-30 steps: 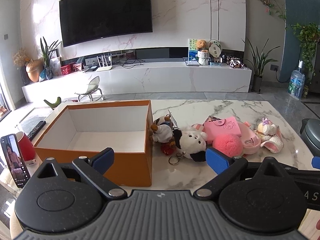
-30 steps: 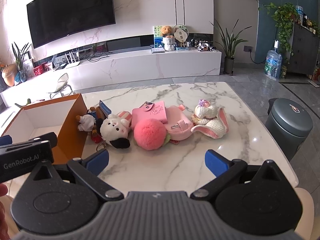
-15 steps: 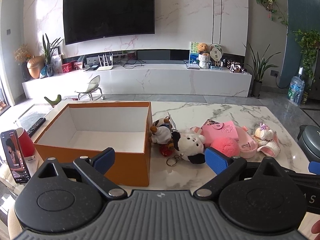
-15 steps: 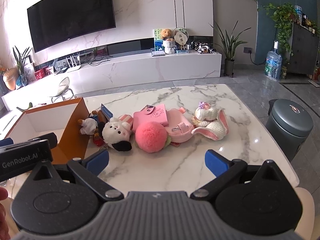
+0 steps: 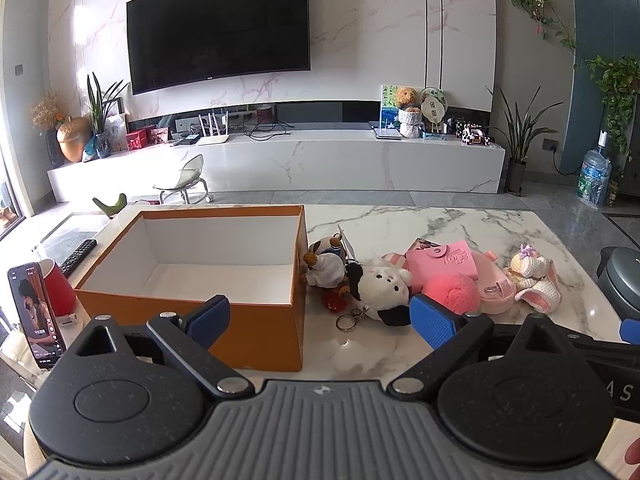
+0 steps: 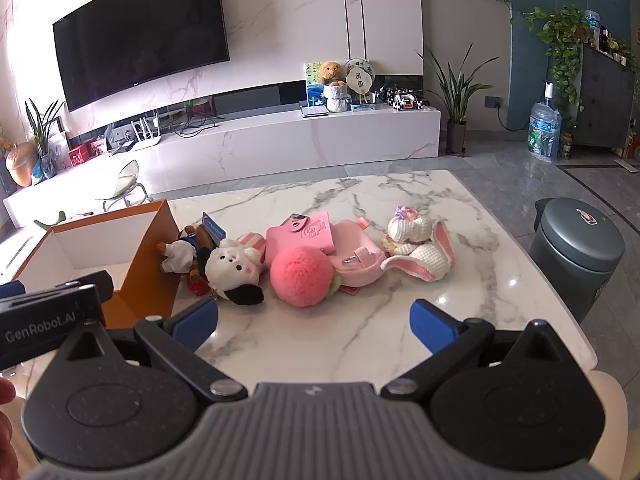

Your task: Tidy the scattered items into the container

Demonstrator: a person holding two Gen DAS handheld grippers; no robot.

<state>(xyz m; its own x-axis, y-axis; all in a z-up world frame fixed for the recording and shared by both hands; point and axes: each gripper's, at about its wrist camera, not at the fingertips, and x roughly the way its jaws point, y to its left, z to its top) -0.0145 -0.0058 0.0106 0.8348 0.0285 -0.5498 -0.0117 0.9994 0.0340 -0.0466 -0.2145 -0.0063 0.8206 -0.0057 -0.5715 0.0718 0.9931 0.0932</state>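
Note:
An open orange box (image 5: 256,328) with a white, empty inside stands on the marble table (image 5: 460,224); it also shows in the right wrist view (image 6: 148,280). To its right lie a small dog plush (image 5: 326,268), a white-and-black plush (image 5: 382,288) with a keyring, a pink pompom (image 5: 452,293), a pink wallet (image 5: 442,263), a pink pouch (image 6: 360,264) and a crocheted bunny (image 5: 534,276). My left gripper (image 5: 320,320) is open and empty, near the box's front right corner. My right gripper (image 6: 314,322) is open and empty, in front of the pompom (image 6: 302,276).
A phone (image 5: 36,316) leans on a red cup (image 5: 58,292) at the table's left, with a remote (image 5: 78,253) behind. A grey bin (image 6: 576,248) stands right of the table. A TV unit lies beyond.
Both grippers have drawn back and risen slightly; the box and toys sit a little farther off. Nothing was taken hold of or moved.

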